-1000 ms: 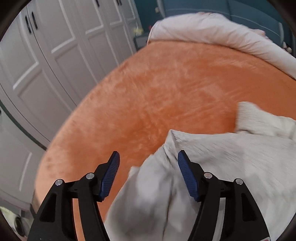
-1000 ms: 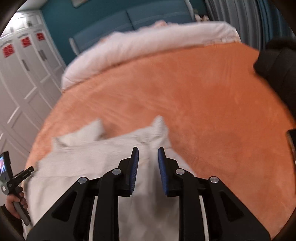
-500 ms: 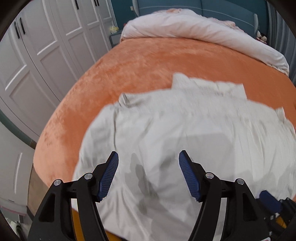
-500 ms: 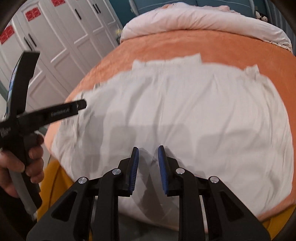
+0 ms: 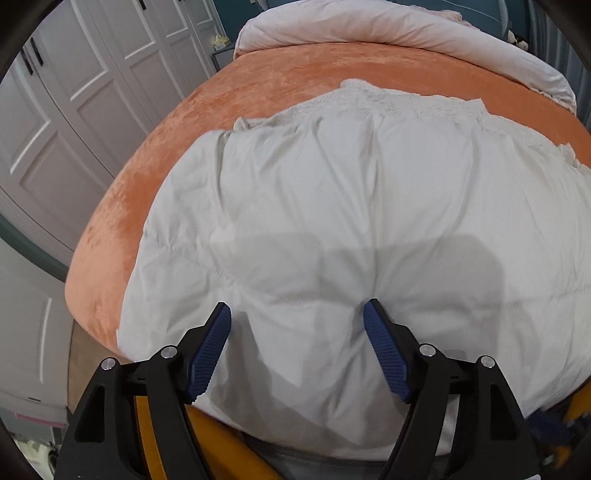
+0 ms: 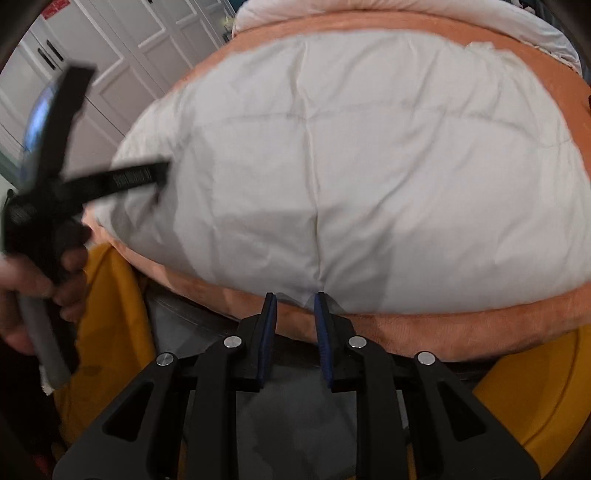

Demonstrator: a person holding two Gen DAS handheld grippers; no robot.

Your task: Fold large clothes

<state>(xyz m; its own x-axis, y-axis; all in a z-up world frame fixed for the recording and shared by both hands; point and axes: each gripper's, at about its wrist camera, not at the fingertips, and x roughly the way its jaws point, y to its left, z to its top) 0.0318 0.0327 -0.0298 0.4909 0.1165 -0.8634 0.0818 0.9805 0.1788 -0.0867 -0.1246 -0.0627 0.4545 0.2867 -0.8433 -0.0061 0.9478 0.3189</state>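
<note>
A large white quilted garment [image 5: 332, 203] lies spread flat on the orange bed cover [image 5: 147, 177]. My left gripper [image 5: 296, 304] hovers over the garment's near part. Its jaws are opening, and the cloth lies under them, not pinched. My right gripper [image 6: 294, 295] sits at the bed's near edge with a narrow gap between its pads. The garment's [image 6: 369, 147] hem is nipped between the pad tips, and a crease runs straight up from them. The left gripper also shows blurred at the left of the right wrist view, held in a hand [image 6: 55, 280].
A rolled white duvet [image 5: 369, 26] lies across the head of the bed. White wardrobe doors [image 5: 92, 92] stand along the left side. Close below the grippers are the person's yellow top [image 6: 110, 314] and grey trousers [image 6: 295, 424].
Both grippers drew back from over the bed to its near edge. The garment, bunched a second ago, now lies stretched flat. The left jaws stand wider, with no cloth between them.
</note>
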